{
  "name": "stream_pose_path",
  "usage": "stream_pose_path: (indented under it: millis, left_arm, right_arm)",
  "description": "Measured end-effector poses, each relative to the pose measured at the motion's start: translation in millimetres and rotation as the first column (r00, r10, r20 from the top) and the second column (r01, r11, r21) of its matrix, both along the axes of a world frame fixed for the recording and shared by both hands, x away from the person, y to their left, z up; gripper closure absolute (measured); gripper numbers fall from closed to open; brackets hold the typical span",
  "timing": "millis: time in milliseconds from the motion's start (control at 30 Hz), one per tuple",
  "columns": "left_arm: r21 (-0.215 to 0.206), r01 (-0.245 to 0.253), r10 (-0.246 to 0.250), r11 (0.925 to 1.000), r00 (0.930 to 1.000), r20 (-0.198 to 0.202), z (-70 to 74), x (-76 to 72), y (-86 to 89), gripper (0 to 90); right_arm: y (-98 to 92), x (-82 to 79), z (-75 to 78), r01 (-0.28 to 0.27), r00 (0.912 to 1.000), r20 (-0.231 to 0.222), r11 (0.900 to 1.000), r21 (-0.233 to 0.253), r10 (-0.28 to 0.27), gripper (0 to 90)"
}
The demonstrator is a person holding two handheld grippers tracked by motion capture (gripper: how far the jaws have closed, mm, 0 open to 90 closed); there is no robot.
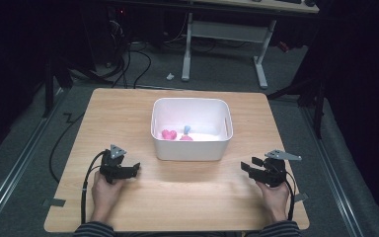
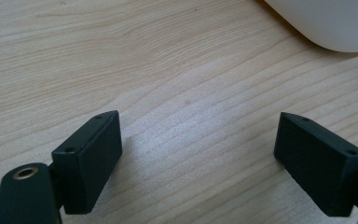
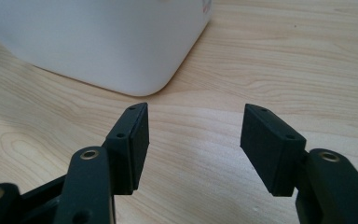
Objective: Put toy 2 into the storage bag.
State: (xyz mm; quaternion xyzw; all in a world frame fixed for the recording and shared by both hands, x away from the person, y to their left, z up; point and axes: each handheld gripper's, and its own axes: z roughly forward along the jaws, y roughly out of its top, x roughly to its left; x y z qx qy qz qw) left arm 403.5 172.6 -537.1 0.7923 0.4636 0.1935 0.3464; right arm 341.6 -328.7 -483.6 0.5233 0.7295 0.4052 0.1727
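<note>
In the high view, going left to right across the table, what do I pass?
Left tongs → white tub holding pink balls and a small blue piece → right tongs.

A white plastic bin (image 1: 191, 143) sits just above the centre of the high view, upright on the light wooden desk (image 1: 177, 192), open at the top, with rounded corners and smooth walls. In the left gripper view one rounded corner of the bin (image 2: 335, 23) shows at the upper right. In the right gripper view its white wall and rounded corner (image 3: 98, 42) occupy the upper left. Inside, low on the bin's floor, lie two pink pieces (image 1: 169, 134) and a small pale blue piece (image 1: 187, 129), close together.
</note>
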Motion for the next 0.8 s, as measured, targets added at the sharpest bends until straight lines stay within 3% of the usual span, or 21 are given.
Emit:
stream_pose_path:
  millis: [633,800]
  left_arm:
    - [0.000,0.000,0.000,1.0000,1.0000,0.000,0.0,0.0,0.0,15.2]
    - [0.000,0.000,0.000,1.0000,1.0000,0.000,0.0,0.0,0.0,15.2]
  right_arm:
    - [6.8,12.4,-22.5,0.017,0.9991,-0.038,0.999,-0.041,-0.019,42.3]
    - [13.0,15.1,-28.2,0.026,0.9993,-0.023,0.990,-0.136,-0.030,41.0]
